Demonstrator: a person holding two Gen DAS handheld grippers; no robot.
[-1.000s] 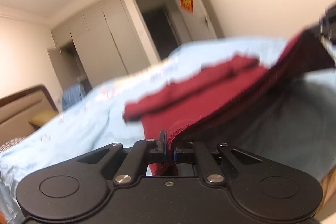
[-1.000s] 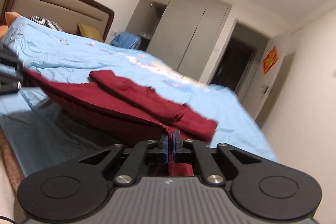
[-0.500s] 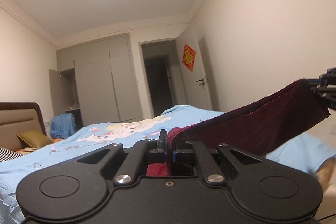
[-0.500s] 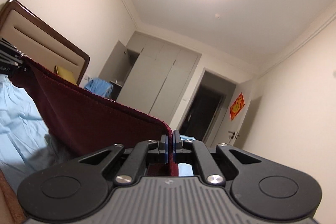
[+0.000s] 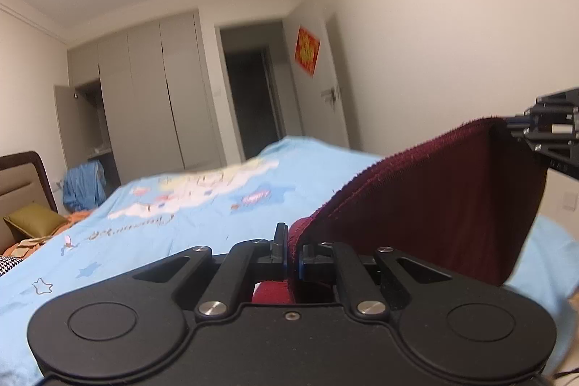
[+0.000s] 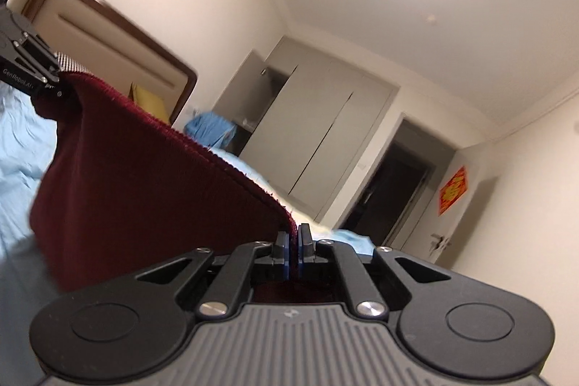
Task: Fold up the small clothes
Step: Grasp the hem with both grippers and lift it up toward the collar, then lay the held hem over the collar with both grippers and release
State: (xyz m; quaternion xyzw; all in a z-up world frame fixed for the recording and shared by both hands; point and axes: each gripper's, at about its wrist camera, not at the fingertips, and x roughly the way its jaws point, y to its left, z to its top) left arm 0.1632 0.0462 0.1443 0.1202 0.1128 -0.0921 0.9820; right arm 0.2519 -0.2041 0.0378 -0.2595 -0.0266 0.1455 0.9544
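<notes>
Two grippers shared one dark red knitted garment [image 5: 434,205], each pinching an end of the same ribbed edge, and that edge was what the coming fold seemed to hang on. Nearest, the left gripper [image 5: 292,257] had its jaws closed tight on a bunched corner of the cloth. From there the edge rose and ran off to the right, straight to the right gripper [image 5: 542,141], which gripped the far corner. Seen from the other side, the right gripper [image 6: 293,250] likewise had its jaws pressed narrow on the cloth, and the edge climbed away leftward to the left gripper [image 6: 32,71].

So the garment's long axis lay from claw to claw, pulled fairly taut, with the body hanging below it like a curtain. It was lifted above the near edge of the bed [image 5: 202,223]; whether its lower hem touched the light blue cover could not be made out. Neither hand was nearer; both held it.

Beyond, the cover stretched towards the headboard [image 6: 119,35], and the grey wardrobe [image 5: 152,96] stood against the far wall. By my guess, both ends would have to travel together to keep that edge level.
</notes>
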